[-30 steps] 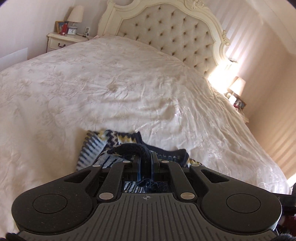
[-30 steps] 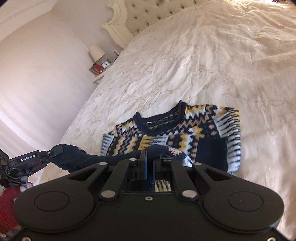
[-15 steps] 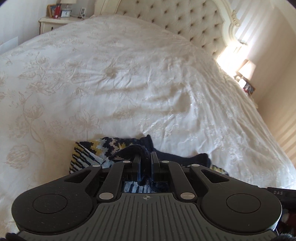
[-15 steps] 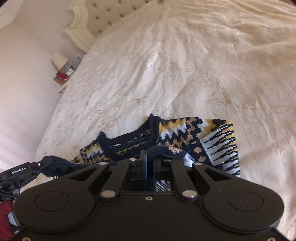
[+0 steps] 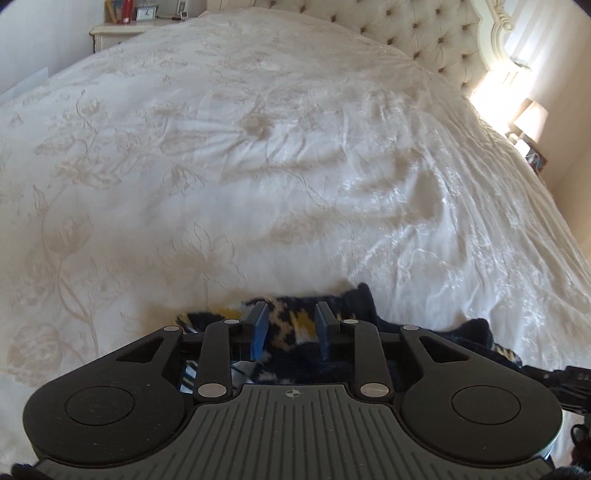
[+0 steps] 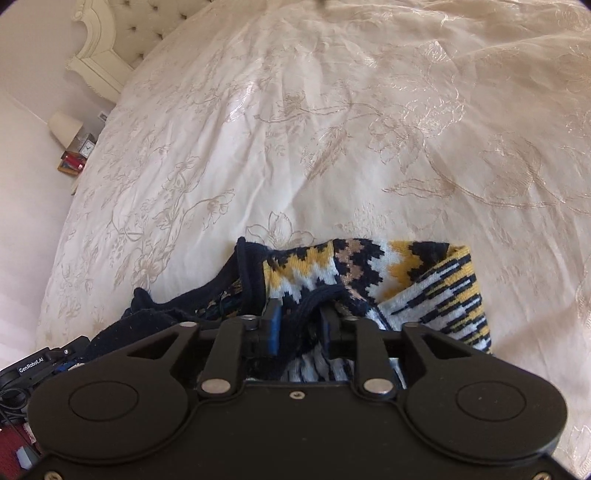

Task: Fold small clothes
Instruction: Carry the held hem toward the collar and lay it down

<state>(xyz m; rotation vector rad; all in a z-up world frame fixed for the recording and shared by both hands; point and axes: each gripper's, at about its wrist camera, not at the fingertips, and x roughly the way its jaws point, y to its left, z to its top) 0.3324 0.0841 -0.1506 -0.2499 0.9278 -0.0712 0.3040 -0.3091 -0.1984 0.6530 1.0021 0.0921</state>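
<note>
A small knitted sweater [image 6: 373, 273] with a navy, yellow and white zigzag pattern lies folded over on the cream bedspread [image 6: 332, 129]. It also shows in the left wrist view [image 5: 291, 325], mostly hidden under the gripper body. My left gripper [image 5: 290, 317] is open just above the sweater, with nothing between its fingers. My right gripper [image 6: 300, 314] is open too, and a navy edge of the sweater [image 6: 314, 299] lies loose between its fingers. The other gripper's tip [image 6: 33, 369] shows at the lower left.
The bedspread [image 5: 258, 166] stretches far ahead in both views. A tufted headboard [image 5: 424, 33] stands at the far end. A nightstand with a clock [image 5: 140, 22] is at the far left and a lamp [image 5: 532, 118] at the right. Another lamp and nightstand [image 6: 70, 144] sit left.
Both grippers have come down onto the bed and opened, letting go of the navy edge they held. The sweater's lower part now lies folded over its upper part.
</note>
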